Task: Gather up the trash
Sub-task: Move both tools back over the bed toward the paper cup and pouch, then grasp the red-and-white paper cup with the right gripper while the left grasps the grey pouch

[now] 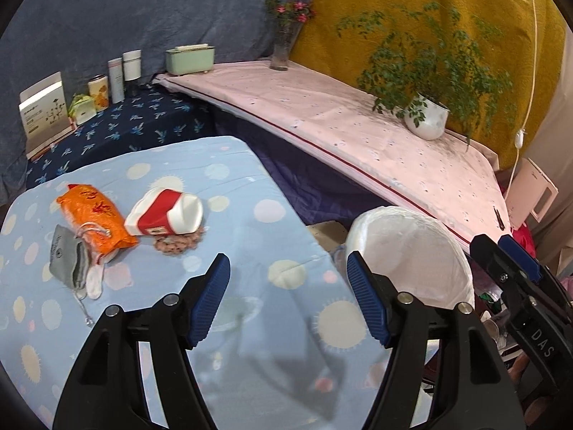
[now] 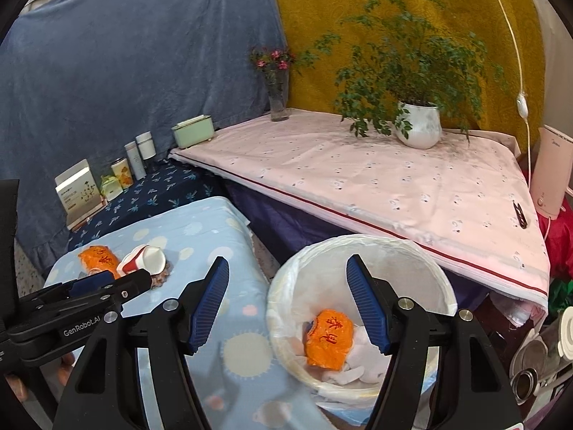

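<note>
The right gripper [image 2: 288, 302] hangs over the lined bin [image 2: 283, 283], jaws wide and empty, an orange wrapper [image 2: 327, 338] lying inside; that drop looks done. The left gripper [image 1: 288, 299] hovers near over the blue spotted cloth [image 1: 250, 186], jaws wide and empty; next, I judge, it reaches left for the orange packet [image 1: 95, 215], tipped red-and-white cup [image 1: 168, 215] and grey pouch [image 1: 68, 258]; beyond, a pink-covered table [image 1: 322, 114] with a potted plant [image 1: 428, 122].

Orange wrapper [image 1: 95, 216], red-and-white cup [image 1: 166, 215] — dotted blue tablecloth [image 1: 250, 276].
</note>
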The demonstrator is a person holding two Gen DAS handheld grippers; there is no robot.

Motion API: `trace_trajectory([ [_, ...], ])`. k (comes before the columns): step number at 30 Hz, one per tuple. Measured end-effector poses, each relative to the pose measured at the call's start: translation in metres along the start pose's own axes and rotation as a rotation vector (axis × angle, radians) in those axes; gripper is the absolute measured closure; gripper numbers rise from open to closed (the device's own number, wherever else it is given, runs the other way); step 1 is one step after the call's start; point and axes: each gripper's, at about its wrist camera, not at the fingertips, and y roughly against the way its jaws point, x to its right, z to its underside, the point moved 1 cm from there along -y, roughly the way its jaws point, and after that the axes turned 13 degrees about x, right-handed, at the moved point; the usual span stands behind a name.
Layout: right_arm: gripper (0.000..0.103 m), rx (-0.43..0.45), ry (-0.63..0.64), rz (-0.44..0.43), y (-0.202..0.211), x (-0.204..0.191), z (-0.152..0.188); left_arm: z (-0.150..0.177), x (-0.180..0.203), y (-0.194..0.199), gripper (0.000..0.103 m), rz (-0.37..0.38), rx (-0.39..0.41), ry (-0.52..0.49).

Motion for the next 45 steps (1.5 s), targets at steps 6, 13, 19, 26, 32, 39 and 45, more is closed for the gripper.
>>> trace_trajectory([
  [6,0.037,-0.012,0.032,-0.044,-0.004,-0.031,0.002,0.001,-0.035,0.007,0.037,-0.052,0.012,0.032],
  [13,0.037,-0.033,0.066,-0.091,-0.012,-0.066,0.008,0.004,-0.083,0.011,0.036,-0.120,0.014,0.083],
  [19,0.037,-0.057,0.094,-0.129,-0.022,-0.097,0.013,0.012,-0.125,0.011,0.036,-0.177,0.002,0.110],
  [26,0.037,-0.088,0.113,-0.168,-0.039,-0.129,0.020,0.024,-0.168,0.005,0.036,-0.238,-0.019,0.131],
  [32,0.037,-0.117,0.130,-0.198,-0.054,-0.156,0.030,0.030,-0.194,-0.002,0.037,-0.270,-0.034,0.144],
  [39,0.037,-0.142,0.146,-0.221,-0.073,-0.180,0.040,0.041,-0.220,-0.016,0.037,-0.305,-0.062,0.152],
  [45,0.037,-0.184,0.135,-0.241,-0.097,-0.193,0.048,0.047,-0.237,-0.026,0.045,-0.303,-0.084,0.173],
])
